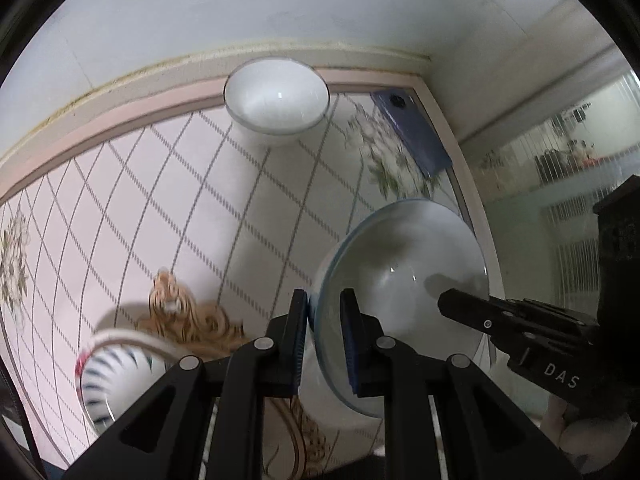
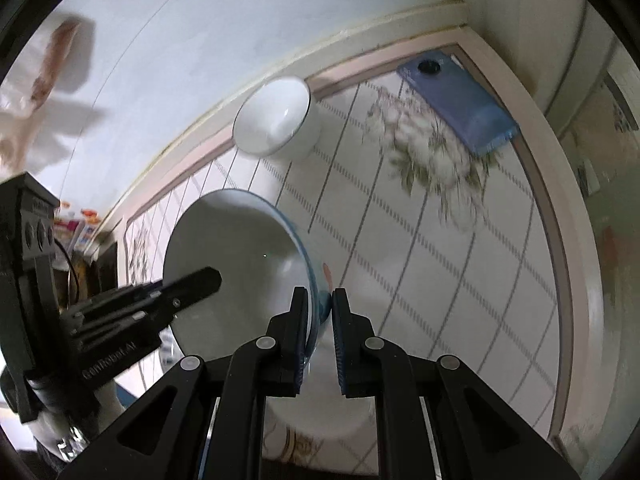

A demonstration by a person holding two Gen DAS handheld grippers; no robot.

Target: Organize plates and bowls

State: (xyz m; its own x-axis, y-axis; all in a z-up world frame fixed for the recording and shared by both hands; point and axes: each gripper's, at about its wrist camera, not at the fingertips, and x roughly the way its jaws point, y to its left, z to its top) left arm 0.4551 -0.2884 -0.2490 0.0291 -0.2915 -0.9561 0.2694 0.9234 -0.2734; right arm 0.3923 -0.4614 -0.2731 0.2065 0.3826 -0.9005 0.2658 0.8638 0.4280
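Note:
A large white bowl with a blue rim [image 1: 404,280] is held tilted above the table by both grippers. My left gripper [image 1: 324,316] is shut on its left rim. My right gripper [image 2: 320,312] is shut on its opposite rim; the bowl shows there too [image 2: 236,264]. The right gripper's fingers [image 1: 472,308] reach into the bowl in the left wrist view, the left gripper's fingers [image 2: 188,284] in the right wrist view. A smaller white bowl [image 1: 276,96] stands by the back wall, also in the right wrist view [image 2: 276,120]. A striped bowl [image 1: 120,372] sits at lower left.
The table has a pink tile-patterned cloth [image 1: 160,200] with flower prints. A blue phone [image 1: 412,132] lies at the back right corner, also seen in the right wrist view [image 2: 460,100]. White walls close the back and right sides.

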